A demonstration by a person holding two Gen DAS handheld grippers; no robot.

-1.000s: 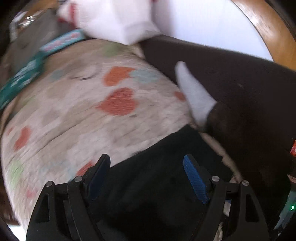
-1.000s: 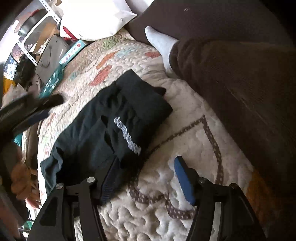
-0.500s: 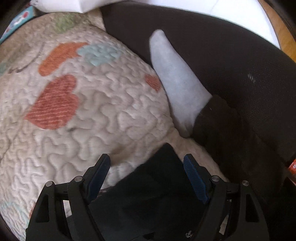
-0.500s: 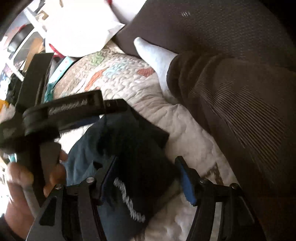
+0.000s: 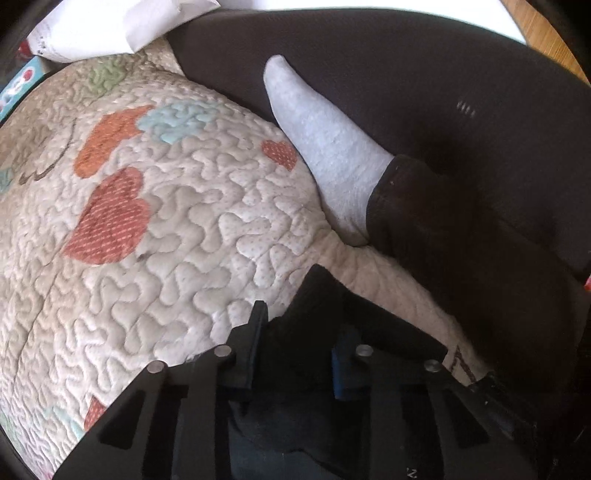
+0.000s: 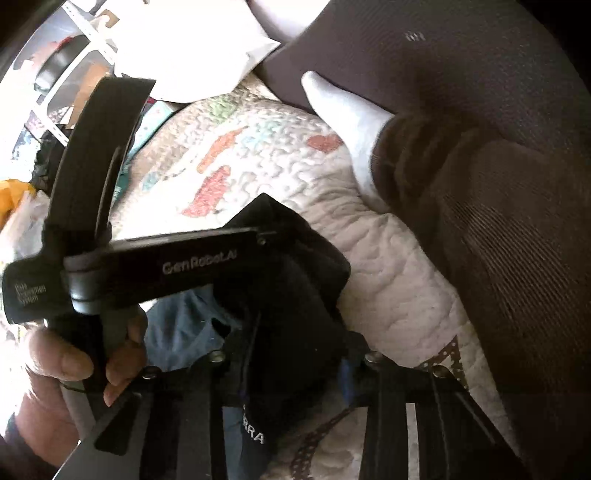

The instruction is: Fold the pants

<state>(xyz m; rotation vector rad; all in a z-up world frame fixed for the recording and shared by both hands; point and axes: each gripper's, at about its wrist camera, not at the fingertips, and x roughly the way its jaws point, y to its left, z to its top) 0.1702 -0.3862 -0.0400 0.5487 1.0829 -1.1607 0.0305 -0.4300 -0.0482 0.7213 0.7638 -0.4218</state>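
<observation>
The black pants point(image 5: 321, 317) lie bunched on the quilted heart-print bedspread point(image 5: 177, 221). My left gripper point(image 5: 299, 347) has its jaws narrowed on a fold of the pants at their corner. In the right wrist view the pants point(image 6: 291, 273) show white lettering near the bottom. My right gripper point(image 6: 299, 354) has its jaws closed in on the dark cloth close beside the left one. The left gripper's body point(image 6: 155, 266) and the hand holding it fill the left of that view.
A person's leg in dark brown trousers point(image 5: 461, 236) with a grey sock point(image 5: 325, 147) rests on the bed's right side. A white bag point(image 5: 110, 26) and boxes lie at the far end. A shelf with clutter point(image 6: 55, 74) stands at left.
Both grippers have gone from open to closed on the pants' cloth. The left gripper has moved in over the pants' corner, next to the right one.
</observation>
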